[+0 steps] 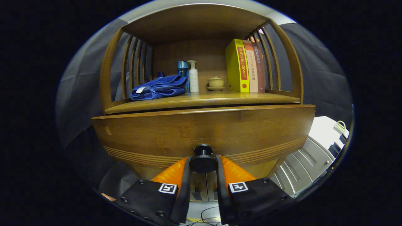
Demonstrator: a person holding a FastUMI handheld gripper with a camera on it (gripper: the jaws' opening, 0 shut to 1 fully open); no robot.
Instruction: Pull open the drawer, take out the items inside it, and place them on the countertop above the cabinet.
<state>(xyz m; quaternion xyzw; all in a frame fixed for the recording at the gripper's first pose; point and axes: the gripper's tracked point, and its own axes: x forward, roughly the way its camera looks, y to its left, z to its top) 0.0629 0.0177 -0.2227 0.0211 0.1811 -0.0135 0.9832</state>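
Beyond the tool [203,164], up on the tabletop [201,99], a folded blue towel [159,88] lies leftmost, then two bottles [189,76], a lidded cup [216,82] and upright books [245,66]. Below, the drawer [201,131] front faces the tool, whose two fingers clamp the dark knob [203,157] between them.

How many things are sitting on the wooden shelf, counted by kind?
Books: 3
Bottles: 2
Towels: 1
Lidded cups: 1
Total: 7
The gripper is shut on the drawer knob below the shelf.
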